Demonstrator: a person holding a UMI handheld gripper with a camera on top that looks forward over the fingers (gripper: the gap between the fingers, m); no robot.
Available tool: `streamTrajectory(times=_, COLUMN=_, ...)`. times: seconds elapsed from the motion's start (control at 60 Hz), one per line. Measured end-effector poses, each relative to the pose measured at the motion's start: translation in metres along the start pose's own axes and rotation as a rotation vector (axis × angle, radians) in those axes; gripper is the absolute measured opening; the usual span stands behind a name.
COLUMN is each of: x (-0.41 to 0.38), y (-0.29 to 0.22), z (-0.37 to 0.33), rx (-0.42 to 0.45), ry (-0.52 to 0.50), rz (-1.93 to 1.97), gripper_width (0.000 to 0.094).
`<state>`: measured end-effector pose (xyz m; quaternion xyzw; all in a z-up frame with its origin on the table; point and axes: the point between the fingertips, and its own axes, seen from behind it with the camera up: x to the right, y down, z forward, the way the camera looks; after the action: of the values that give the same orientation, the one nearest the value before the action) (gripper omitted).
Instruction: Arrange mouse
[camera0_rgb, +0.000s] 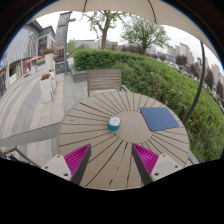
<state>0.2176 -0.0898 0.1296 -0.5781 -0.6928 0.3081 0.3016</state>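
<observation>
A small mouse, white with a teal top, sits near the middle of the round wooden slatted table. To its right lies a dark blue mouse pad close to the table's right rim. My gripper is open, its two fingers with magenta pads spread wide over the near part of the table. The mouse lies beyond the fingers, roughly in line with the gap between them. Nothing is between the fingers.
A wooden bench stands behind the table. A green hedge runs along the right side. Paved ground and planters lie to the left, with buildings and trees further off.
</observation>
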Motion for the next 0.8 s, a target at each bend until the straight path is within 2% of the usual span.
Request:
streamTrajectory(times=0.2, x=-0.010, y=0.001, z=0.051, rx=0.028, ry=0.058, rz=0.056, gripper_width=0.0855)
streamTrajectory(times=0.8, x=0.004, y=-0.012, z=0.237, rx=0.011, ry=0.081, rz=0.116, gripper_width=0.0855)
